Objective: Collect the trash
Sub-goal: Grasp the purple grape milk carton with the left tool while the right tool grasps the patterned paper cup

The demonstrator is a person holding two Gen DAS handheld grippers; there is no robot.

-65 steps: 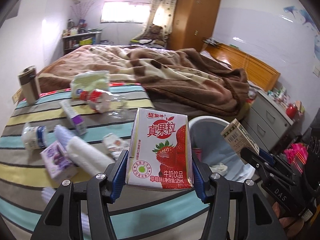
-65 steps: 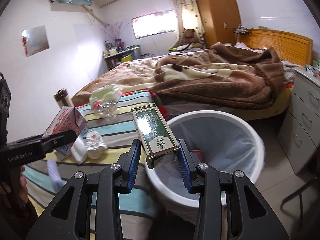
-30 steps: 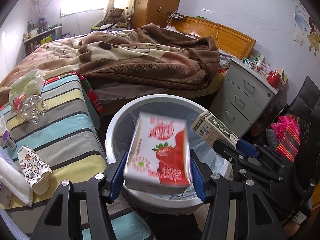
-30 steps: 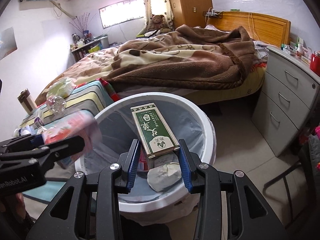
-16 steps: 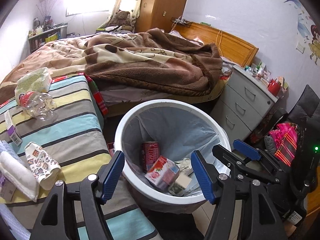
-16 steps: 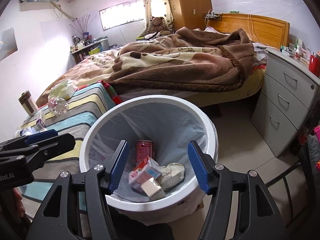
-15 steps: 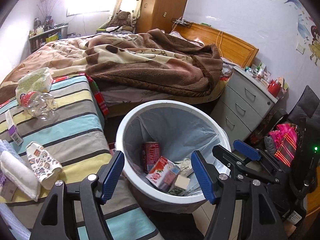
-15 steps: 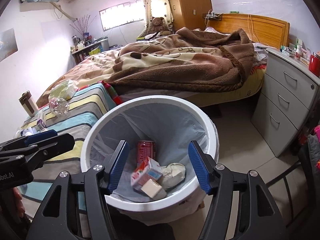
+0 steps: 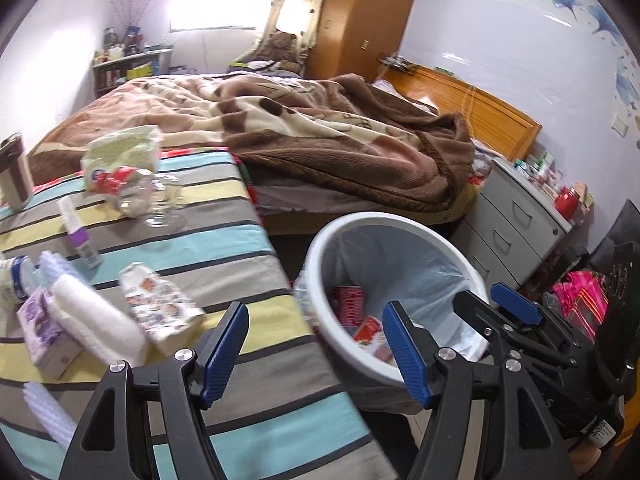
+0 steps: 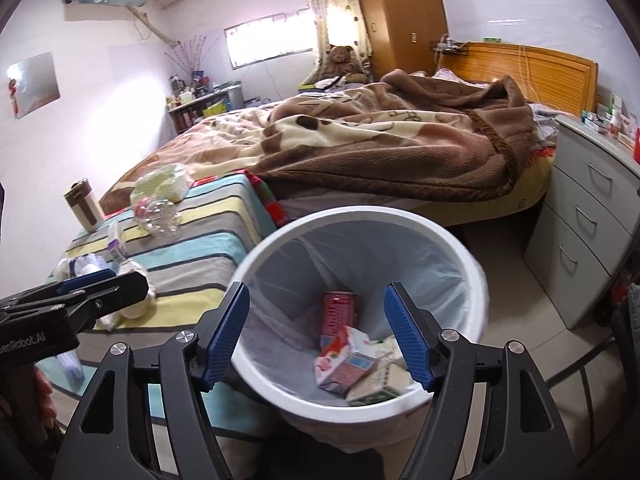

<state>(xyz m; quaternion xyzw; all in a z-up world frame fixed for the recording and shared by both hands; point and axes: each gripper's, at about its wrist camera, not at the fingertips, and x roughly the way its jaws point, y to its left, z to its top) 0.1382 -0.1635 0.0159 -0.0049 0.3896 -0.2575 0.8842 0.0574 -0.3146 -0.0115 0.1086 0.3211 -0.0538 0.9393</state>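
Note:
A white bin [image 10: 360, 213] with a pale liner stands beside the striped table [image 9: 224, 240]. Inside it lie a red can [image 10: 339, 312], the strawberry milk carton [image 10: 343, 356] and the green box [image 10: 380, 391]. My right gripper [image 10: 316, 300] hangs over the bin, its jaws opening with nothing between them. My left gripper [image 9: 315, 320] is open and empty, over the table's corner next to the bin [image 9: 384, 218]. On the table lie a printed paper cup [image 9: 160, 306], a white roll [image 9: 96, 326], a crushed clear bottle [image 9: 148, 198], a small purple carton [image 9: 78, 234] and a green tissue pack [image 9: 120, 152].
A bed with a brown blanket [image 10: 400, 140] lies behind the bin and table. Grey drawers [image 10: 588, 216] stand to the right. A brown flask [image 9: 14, 172] stands at the table's far left edge. Pink cloth [image 9: 580, 300] lies on the right.
Both grippers opened; the milk carton and the green box dropped into the bin. My left gripper then swung left toward the striped table. The right one moved little.

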